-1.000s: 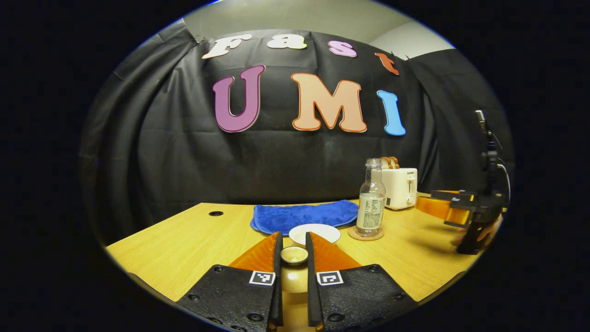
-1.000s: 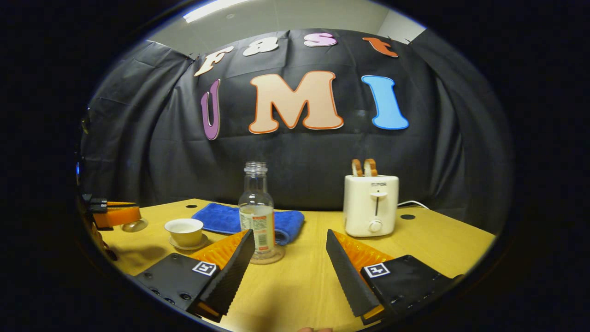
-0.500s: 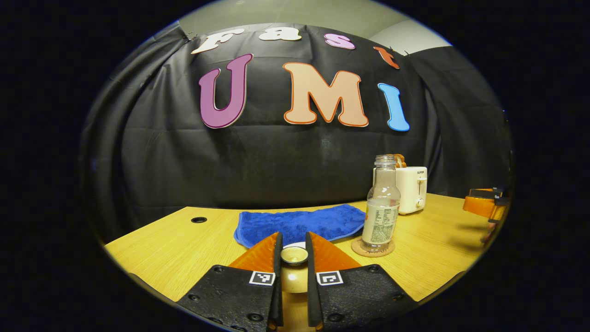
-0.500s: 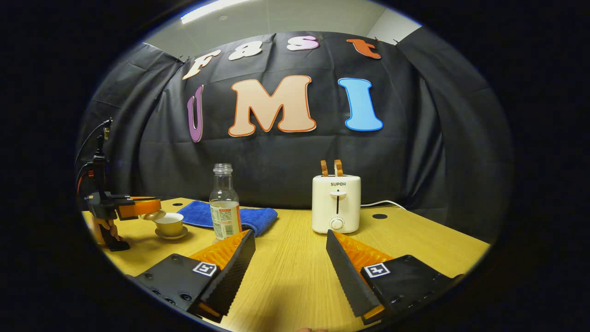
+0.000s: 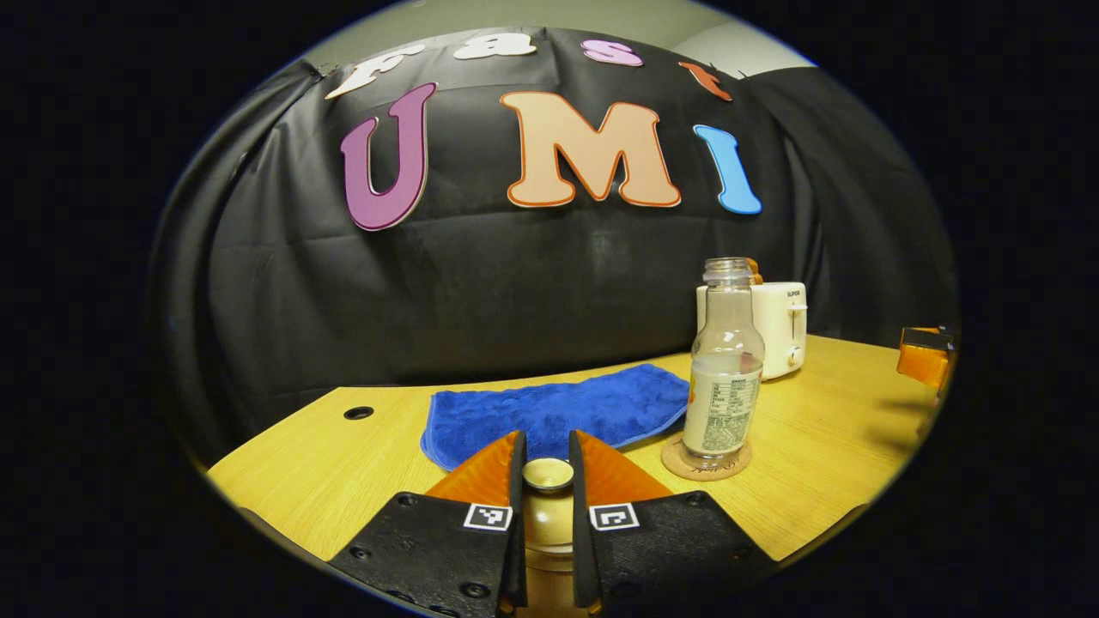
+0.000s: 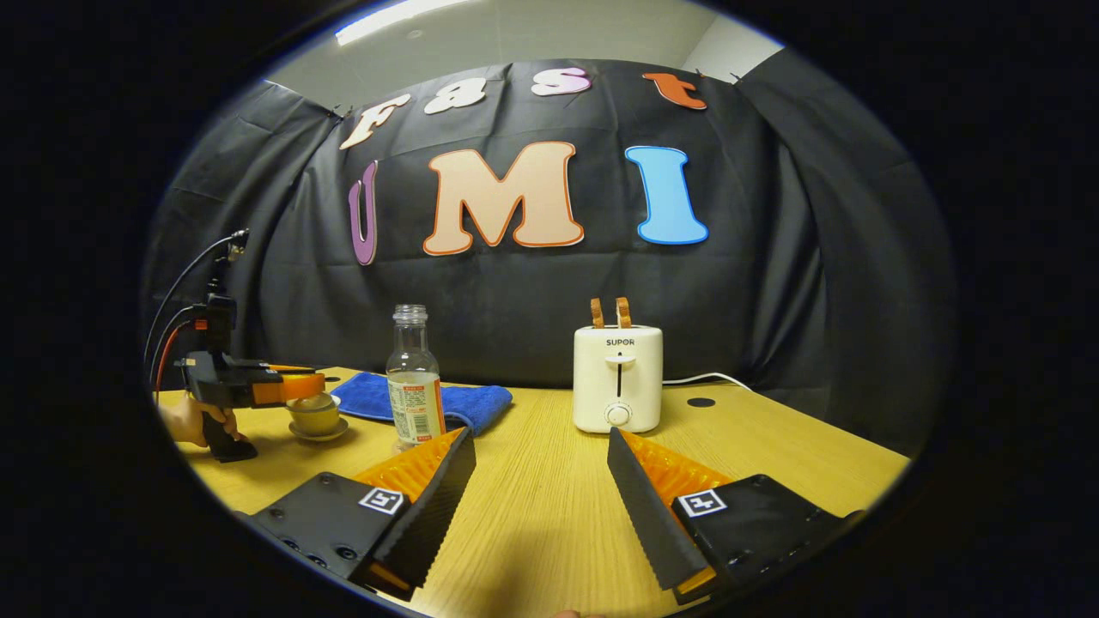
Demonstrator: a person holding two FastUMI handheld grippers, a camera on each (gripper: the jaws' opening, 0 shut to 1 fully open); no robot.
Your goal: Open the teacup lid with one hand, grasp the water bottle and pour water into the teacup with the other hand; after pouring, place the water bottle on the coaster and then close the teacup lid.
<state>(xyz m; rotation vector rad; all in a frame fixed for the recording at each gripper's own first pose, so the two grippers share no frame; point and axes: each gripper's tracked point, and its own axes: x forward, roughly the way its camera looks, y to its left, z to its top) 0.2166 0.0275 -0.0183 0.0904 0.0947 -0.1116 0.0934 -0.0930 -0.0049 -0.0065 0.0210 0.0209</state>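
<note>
Left hand-held gripper (image 5: 547, 459) clamps the lid knob (image 5: 548, 473), hiding the teacup (image 6: 314, 418).

Clear plastic water bottle (image 5: 724, 360), fluffy blue cloth (image 5: 558, 411), matt wood-grain table (image 6: 549, 498), glossy toaster (image 6: 617, 378)

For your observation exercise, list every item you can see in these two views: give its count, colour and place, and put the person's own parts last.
table: one, light wood, under everything.
water bottle: one, clear, uncapped, upright on the coaster.
coaster: one, brown, round, beside the towel.
towel: one, blue, at the back of the table.
teacup: one, cream, on a saucer, left of the bottle.
lid: one, cream, its knob held in the left tool above the cup.
toaster: one, white, two toast slices up.
left tool: shut on the lid knob.
right tool: open, empty.
hand: one, holding the left tool.
</note>
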